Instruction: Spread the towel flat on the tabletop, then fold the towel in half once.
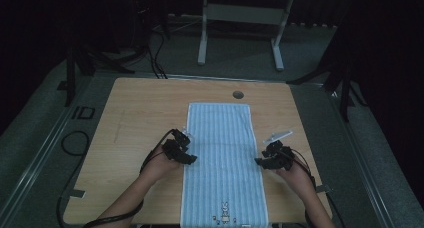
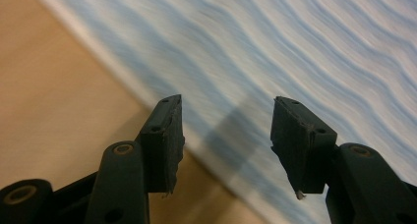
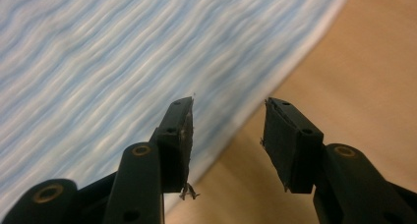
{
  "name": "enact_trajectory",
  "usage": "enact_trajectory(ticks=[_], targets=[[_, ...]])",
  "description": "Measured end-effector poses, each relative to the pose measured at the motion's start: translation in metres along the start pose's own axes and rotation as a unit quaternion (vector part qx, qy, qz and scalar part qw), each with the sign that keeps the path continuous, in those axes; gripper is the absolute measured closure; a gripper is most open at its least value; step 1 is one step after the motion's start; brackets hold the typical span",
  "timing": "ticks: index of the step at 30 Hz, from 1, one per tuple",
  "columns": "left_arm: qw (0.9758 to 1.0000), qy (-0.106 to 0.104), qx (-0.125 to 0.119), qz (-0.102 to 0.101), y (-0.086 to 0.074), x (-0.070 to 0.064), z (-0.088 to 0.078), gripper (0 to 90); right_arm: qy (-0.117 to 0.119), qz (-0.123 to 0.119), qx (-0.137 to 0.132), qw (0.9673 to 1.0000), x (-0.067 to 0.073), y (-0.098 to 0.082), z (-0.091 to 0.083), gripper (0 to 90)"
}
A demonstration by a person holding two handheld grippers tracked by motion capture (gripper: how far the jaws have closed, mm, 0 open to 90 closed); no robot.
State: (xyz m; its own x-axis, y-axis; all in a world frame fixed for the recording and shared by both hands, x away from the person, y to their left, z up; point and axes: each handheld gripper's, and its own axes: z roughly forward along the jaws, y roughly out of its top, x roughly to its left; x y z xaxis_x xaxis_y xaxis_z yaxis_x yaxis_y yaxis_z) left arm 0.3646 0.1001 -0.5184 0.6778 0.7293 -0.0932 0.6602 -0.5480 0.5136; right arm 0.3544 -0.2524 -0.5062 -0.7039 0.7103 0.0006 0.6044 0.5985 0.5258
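High view showed the towel [image 1: 220, 158] flat, lengthwise mid-table [image 1: 130, 113]. Left gripper [image 1: 186, 157] sat at its left edge, right gripper [image 1: 264, 161] at its right edge, both with jaws apart, empty. Cloth looked soft, light, limp; best pinched at the long edges.

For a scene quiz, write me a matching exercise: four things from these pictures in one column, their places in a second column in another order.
Things
1. towel
2. left tool
3. right tool
4. round hole

Places
A. in the table top, beyond the towel's far end
B. at the towel's right edge, jaws open
C. spread flat lengthwise down the table's middle
D. at the towel's left edge, jaws open

Pairs: 1-C, 2-D, 3-B, 4-A
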Motion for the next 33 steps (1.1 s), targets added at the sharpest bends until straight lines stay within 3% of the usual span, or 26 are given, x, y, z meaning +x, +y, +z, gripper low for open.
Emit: enact_trajectory(ticks=[4,8,13,20,22,25,27,29,33], targets=[[0.9994,0.011,-0.018,-0.027,0.009,0.021,0.000,46.2,-0.017,0.014,0.003,0.9998,-0.021,0.019,0.004,56.4],[0.9982,0.022,-0.013,-0.054,0.022,0.038,0.009,46.3,-0.029,0.035,0.020,0.9988,-0.041,0.037,0.019,57.0],[0.9971,0.034,-0.007,-0.067,0.035,0.050,0.022,46.4,-0.021,0.070,0.037,0.9966,-0.057,0.056,0.039,56.9],[0.9966,0.043,0.002,-0.071,0.038,0.054,0.034,49.8,-0.030,0.067,0.070,0.9948,-0.054,0.069,0.063,57.3],[0.9964,0.043,0.003,-0.073,0.039,0.054,0.035,51.1,-0.030,0.070,0.068,0.9948,-0.054,0.069,0.065,58.2],[0.9959,0.056,0.001,-0.070,0.040,0.053,0.036,54.9,-0.032,0.069,0.073,0.9944,-0.053,0.071,0.065,61.5],[0.9955,0.066,0.001,-0.069,0.041,0.053,0.037,57.8,-0.030,0.062,0.076,0.9947,-0.051,0.072,0.065,68.4],[0.9951,0.071,0.002,-0.068,0.043,0.054,0.037,64.5,-0.029,0.059,0.075,0.9950,-0.049,0.073,0.066,76.3],[0.9966,0.046,0.005,-0.068,0.045,0.052,0.039,85.0,-0.023,0.058,0.076,0.9951,-0.048,0.074,0.067,86.2]])
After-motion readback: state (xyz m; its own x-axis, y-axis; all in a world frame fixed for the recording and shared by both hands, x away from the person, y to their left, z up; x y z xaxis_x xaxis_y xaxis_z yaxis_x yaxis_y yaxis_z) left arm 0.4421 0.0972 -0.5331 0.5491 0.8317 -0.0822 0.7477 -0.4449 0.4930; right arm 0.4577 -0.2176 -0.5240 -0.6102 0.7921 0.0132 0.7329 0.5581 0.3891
